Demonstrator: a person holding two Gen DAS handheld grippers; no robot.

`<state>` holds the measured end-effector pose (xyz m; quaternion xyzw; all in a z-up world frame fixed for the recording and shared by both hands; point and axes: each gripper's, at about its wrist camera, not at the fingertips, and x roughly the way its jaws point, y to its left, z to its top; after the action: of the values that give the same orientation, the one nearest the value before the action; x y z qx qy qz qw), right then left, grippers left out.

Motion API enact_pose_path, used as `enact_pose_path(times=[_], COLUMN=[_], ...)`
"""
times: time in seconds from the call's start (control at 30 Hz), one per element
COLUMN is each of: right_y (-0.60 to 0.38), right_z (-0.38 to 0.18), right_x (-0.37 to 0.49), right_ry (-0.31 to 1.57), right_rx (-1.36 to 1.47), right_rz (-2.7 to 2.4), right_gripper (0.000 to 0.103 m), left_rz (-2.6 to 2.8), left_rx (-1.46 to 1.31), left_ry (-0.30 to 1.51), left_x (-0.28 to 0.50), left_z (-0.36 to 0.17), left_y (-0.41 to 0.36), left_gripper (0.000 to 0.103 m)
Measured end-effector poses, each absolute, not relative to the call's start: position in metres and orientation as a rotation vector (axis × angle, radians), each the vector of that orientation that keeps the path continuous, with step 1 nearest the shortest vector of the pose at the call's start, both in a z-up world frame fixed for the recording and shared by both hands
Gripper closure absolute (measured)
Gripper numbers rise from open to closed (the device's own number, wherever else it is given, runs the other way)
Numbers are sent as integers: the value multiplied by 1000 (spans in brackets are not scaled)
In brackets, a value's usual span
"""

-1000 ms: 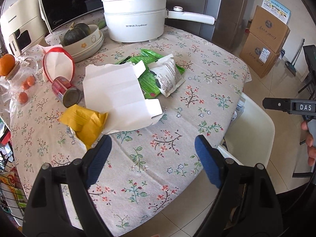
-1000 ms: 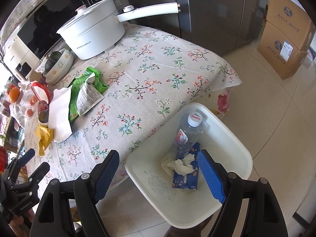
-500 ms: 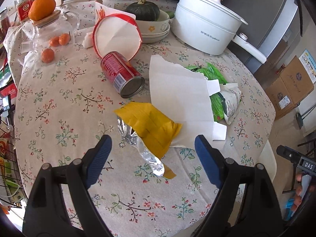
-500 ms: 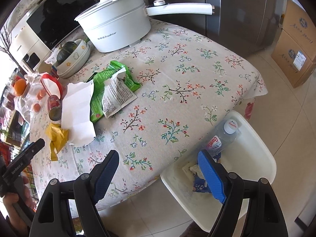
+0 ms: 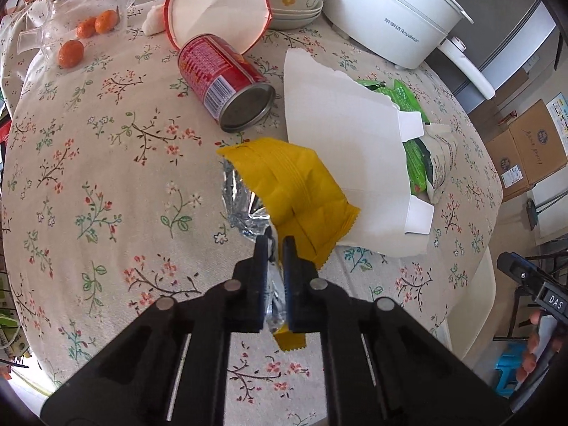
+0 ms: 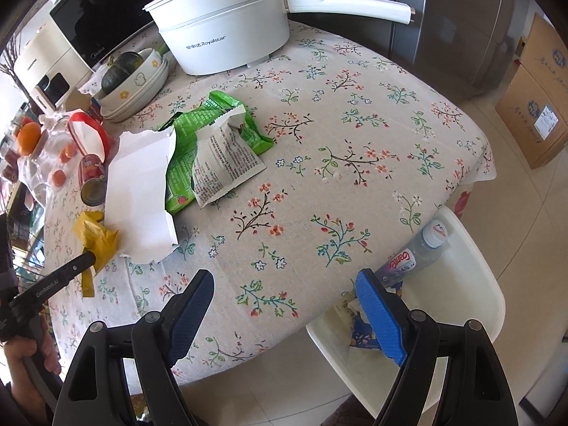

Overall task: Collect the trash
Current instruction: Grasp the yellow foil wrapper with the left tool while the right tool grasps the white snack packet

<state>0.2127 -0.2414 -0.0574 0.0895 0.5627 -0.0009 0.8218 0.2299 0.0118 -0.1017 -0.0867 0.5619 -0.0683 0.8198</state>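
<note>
A yellow snack wrapper [image 5: 294, 184] with a silver lining lies on the flowered tablecloth [image 5: 106, 184]. My left gripper [image 5: 274, 239] has its jaws closing on the wrapper's near end, and the pads pinch the foil. In the right wrist view the same wrapper [image 6: 96, 236] hangs at the left gripper's tip. More trash lies behind it: a torn white paper box [image 5: 337, 124], a green wrapper [image 6: 198, 135] and a tipped red can [image 5: 220, 78]. My right gripper [image 6: 284, 278] stands open over the table's near edge with nothing between its fingers. A white bin [image 6: 472, 273] beside the table holds a plastic bottle [image 6: 411, 259].
A red-rimmed paper cup [image 5: 216, 3] lies behind the can. A white electric pot [image 5: 387, 10], stacked bowls with a pumpkin [image 6: 131, 78] and a glass jar with small oranges [image 5: 81, 7] stand at the back. Cardboard boxes [image 5: 529, 145] sit on the floor.
My left gripper swung left over the table, came down on the yellow wrapper and shut on its end. My right gripper moved from above the bin to above the table's edge, still open.
</note>
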Motion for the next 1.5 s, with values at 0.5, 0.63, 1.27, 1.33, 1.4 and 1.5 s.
enact_pose_path(times=[0.5,0.63,1.27,1.33,1.4,1.5], right_y=[-215,-206,-189,-190,-191,-195], right_z=[-64,-67,-110,-107,-103,-96], right_x=[251,274,332,329,325,318], right_ry=[1168,1142,1144,1139,1130,1126], right_rx=[163,174,147,147,133,111], right_rz=[22,44,55,58,56,57], right_gripper=[19,19,60,70,77,81], left_rz=[-174,-133,-97,-97,-98,-103], left_rx=[-112,-77,-84,-88,-87,-84], left_ry=[987,930,953,950,944,936], left_x=[196,190,191,190,189,186], left_z=[-34,-23,-33,-33,-31,-29], left_y=[41,52,76,75,74,72], left_gripper=[102,102,102,102,102,102])
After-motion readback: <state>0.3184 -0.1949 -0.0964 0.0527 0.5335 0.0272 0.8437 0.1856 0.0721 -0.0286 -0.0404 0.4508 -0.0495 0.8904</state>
